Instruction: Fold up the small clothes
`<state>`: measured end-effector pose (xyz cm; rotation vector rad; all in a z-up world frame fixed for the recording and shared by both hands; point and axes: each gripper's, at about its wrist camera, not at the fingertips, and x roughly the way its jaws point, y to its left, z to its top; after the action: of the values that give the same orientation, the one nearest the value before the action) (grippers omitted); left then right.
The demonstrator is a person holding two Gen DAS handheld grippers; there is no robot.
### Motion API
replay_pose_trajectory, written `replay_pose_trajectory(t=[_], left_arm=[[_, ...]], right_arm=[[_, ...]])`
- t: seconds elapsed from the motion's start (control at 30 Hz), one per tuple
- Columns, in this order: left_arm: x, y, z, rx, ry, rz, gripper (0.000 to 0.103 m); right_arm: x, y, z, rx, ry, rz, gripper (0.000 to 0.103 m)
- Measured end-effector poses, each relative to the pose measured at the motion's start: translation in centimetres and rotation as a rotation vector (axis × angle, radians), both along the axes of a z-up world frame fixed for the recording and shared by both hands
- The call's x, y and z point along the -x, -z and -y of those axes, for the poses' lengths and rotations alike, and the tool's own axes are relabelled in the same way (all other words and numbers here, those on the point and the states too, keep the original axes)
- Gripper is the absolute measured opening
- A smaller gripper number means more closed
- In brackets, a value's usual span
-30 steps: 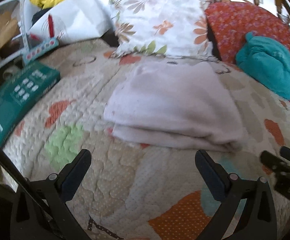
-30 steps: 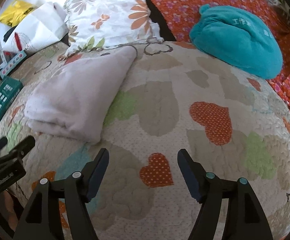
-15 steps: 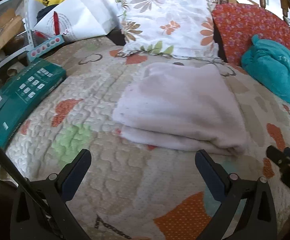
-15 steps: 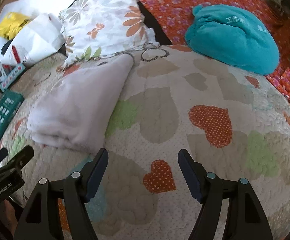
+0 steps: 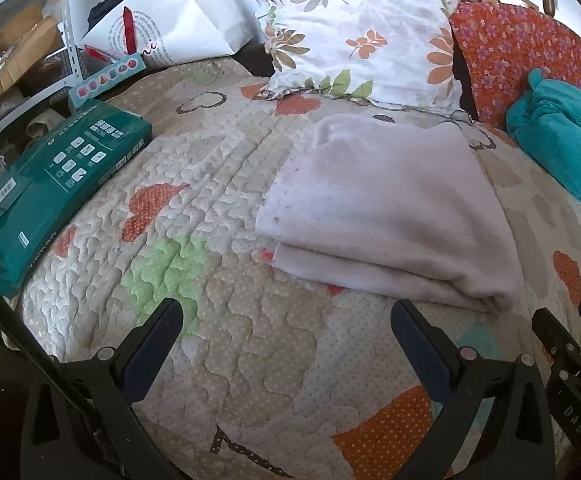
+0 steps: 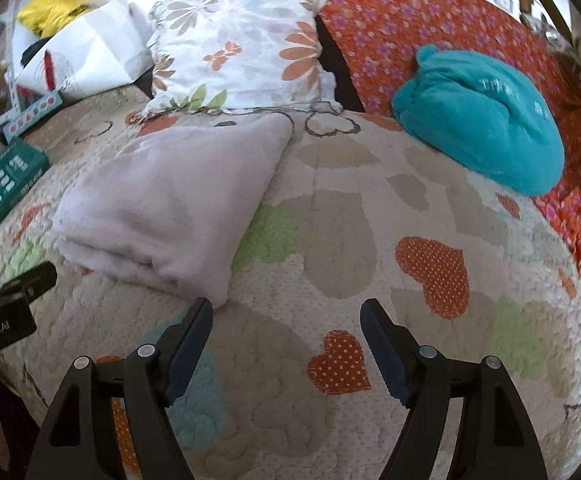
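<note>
I see the heart-patterned quilt (image 5: 250, 360) spread across the whole bed, and on it the pale lilac fleece garment (image 5: 386, 216) lies folded into a thick, layered pad, just in front of the floral pillow (image 5: 362, 28) and well apart from the teal bundle (image 6: 478, 120). I judge the fleece to be light, soft and floppy, a bit grippy rather than slick, so it should sag if lifted from one point; I would take it by the two near corners of the stacked edge, pinching all the layers together. My left gripper (image 5: 286, 332) hangs wide with nothing between its fingers, short of the near edge. My right gripper (image 6: 286, 324) is opening, jaws empty, its left finger just beside the garment's near corner
</note>
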<state>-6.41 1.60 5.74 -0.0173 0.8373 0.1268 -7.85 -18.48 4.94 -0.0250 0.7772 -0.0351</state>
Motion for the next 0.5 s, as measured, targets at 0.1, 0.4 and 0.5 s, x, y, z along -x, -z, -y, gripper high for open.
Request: replay_pose_trajectory(t=[0.1,0.4,0.5], left_arm=[[0.0,0.0,0.2,0.001,0.015,-0.005,0.103],[0.1,0.3,0.6,0.021,0.050,-0.024,0.103],[0.1,0.5,0.8,0.028,0.061,-0.035,0.103]], right_arm=[[0.0,0.0,-0.1,0.006,-0.010,0.002,0.082],[-0.2,0.2,0.4,0.013,0.023,-0.019,0.083],[-0.4,0.4,0.8,0.009,0.039,-0.034,0.083]])
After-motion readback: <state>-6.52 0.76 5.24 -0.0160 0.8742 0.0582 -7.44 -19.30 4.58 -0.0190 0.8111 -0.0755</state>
